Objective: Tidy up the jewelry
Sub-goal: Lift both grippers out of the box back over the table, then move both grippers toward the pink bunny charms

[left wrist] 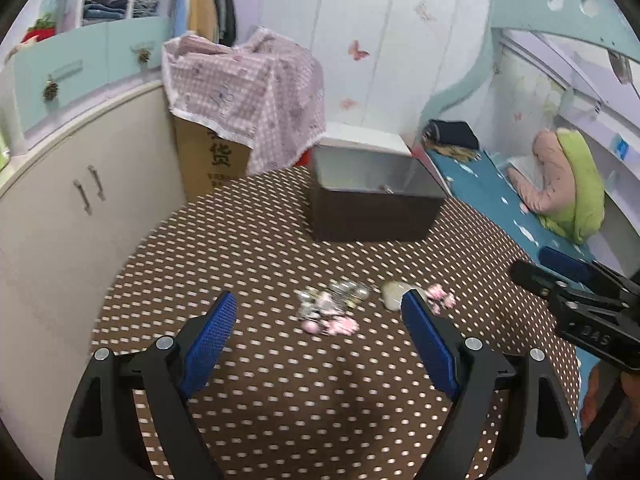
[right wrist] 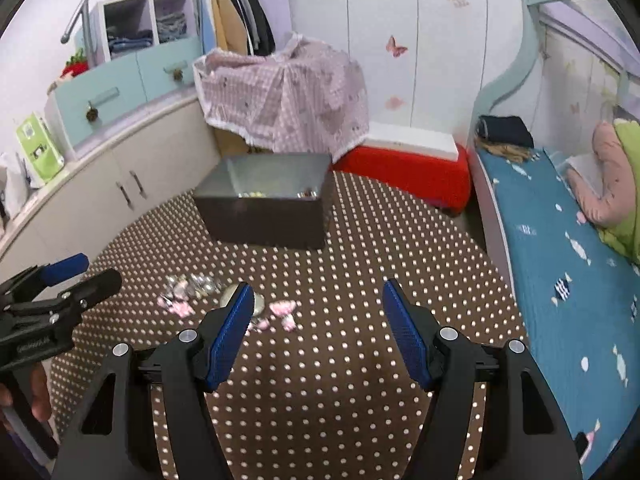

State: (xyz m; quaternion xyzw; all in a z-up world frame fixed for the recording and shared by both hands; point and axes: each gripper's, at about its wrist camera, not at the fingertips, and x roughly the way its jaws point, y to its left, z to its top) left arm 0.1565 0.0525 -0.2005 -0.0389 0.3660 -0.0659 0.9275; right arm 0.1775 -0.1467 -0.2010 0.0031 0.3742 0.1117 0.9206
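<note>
We are holding the left gripper (left wrist: 320, 322) spread wide and empty over a brown table with white dots (left wrist: 260, 240), its blue pads framing the scattered jewelry (left wrist: 332, 304) just ahead of the fingertips; the right gripper (right wrist: 318, 306) is hanging beside it, also gaping with nothing between its pads, and the same scatter is lying ahead and to the left of its left finger. We are looking at a small heap of silvery, glittering pieces (right wrist: 194, 285), several pink pieces (right wrist: 176, 306) around it, and a pale rounded piece (left wrist: 394, 294) partly hidden behind a fingertip; blur is keeping us from telling clasps from chains. We are judging these to be light, small and slippery, apt to tangle and trail, and possibly fragile, so we are favouring a pinch on the thicker body of one pink piece at the edge of the scatter, not a grab at the heap. The dark open box (left wrist: 372, 204) is standing farther ahead, well apart from the pile, with a few items already showing inside in the right wrist view. Nothing is blocking the path to it; the main hazard is the two grippers crowding each other over the same small cluster.
</note>
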